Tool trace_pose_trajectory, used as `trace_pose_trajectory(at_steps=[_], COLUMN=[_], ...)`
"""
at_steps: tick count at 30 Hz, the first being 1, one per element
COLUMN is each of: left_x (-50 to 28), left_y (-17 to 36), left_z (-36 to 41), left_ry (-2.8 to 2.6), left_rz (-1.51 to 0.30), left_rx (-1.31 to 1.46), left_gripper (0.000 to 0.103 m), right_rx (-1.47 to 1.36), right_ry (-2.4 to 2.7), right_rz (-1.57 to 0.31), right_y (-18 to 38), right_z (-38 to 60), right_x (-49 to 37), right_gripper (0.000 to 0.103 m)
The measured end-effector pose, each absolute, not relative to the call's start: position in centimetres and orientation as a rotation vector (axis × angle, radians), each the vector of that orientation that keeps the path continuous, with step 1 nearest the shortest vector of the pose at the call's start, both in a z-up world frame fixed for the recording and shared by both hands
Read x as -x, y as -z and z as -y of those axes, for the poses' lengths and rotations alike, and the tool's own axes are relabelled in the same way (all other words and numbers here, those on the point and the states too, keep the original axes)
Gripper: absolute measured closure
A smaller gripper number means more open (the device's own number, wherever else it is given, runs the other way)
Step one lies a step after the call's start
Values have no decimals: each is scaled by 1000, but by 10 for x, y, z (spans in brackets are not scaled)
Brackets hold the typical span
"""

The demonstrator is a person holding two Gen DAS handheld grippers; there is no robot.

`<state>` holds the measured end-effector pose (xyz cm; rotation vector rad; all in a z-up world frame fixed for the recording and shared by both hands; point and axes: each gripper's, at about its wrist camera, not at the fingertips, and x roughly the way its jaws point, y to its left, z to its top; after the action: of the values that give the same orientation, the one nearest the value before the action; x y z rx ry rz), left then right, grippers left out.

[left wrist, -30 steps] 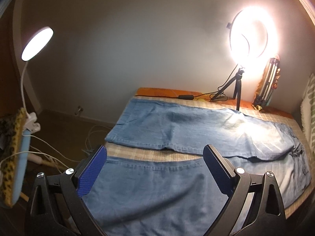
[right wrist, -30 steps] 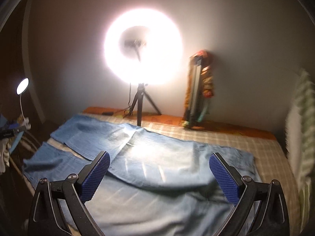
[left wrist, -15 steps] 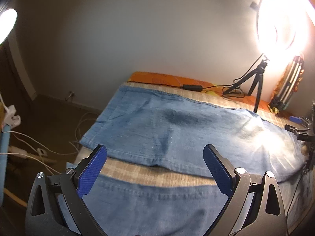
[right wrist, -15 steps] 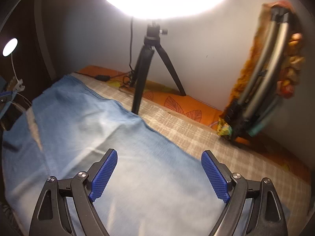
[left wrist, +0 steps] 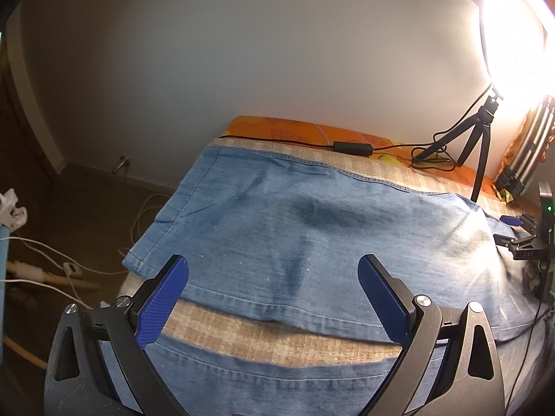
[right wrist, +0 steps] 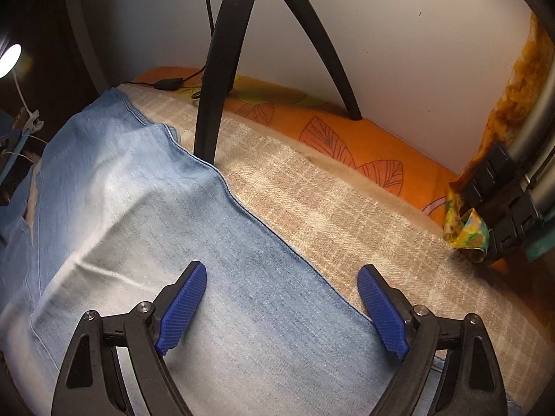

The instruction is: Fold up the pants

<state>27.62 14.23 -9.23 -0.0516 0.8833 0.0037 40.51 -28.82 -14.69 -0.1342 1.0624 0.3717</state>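
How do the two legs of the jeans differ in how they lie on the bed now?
The far leg shows whole up to its hem, beside the tripod; the near leg is cut off by the frame's lower edge. The far leg carries a dark patch; the near leg shows none. Both are blue denim lying flat, with a strip of checked blanket between them.

Dim room; a glaring round white ring lamp at two o'clock washes out pale blue denim pants. Fisheye edges curve, corners dark.
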Motion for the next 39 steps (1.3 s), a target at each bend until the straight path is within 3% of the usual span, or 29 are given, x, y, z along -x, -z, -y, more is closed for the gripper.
trace_pose_trajectory(at_steps=[1, 4, 6, 8, 9, 15, 22, 29, 39], left_x=[-277, -277, -277, -278, -278, -282, -295, -327, -395], left_y=[92, 91, 90, 89, 89, 86, 83, 91, 121], left_z=[-143, -150, -153, -155, -156, -162, -180, -177, -123], left_ry=[-6, -13, -14, -17, -13, -2, 24, 57, 52], left_rz=[-881, -877, -873, -872, -875, -876, -898, -953, -1098], left_rx=[54, 68, 70, 71, 76, 108, 252, 342, 329], left_gripper=[5, 5, 5, 5, 5, 5, 5, 4, 4], right_rx=[131, 128, 134, 162, 177, 139, 181, 207, 198], right_ry=[-375, -392, -367, -348, -337, -341, -442, -493, -497], right_rz=[-1056, -1033, -1038, -1044, -1038, -909, -806, -877, -907], right_y=[146, 139, 135, 133, 129, 76, 24, 53, 69], right_z=[287, 281, 275, 269, 266, 262, 230, 206, 199], right_x=[-403, -395, -392, -392, -388, -348, -244, -175, -168], right_gripper=[17, 47, 81, 97, 99, 100, 100, 100, 100])
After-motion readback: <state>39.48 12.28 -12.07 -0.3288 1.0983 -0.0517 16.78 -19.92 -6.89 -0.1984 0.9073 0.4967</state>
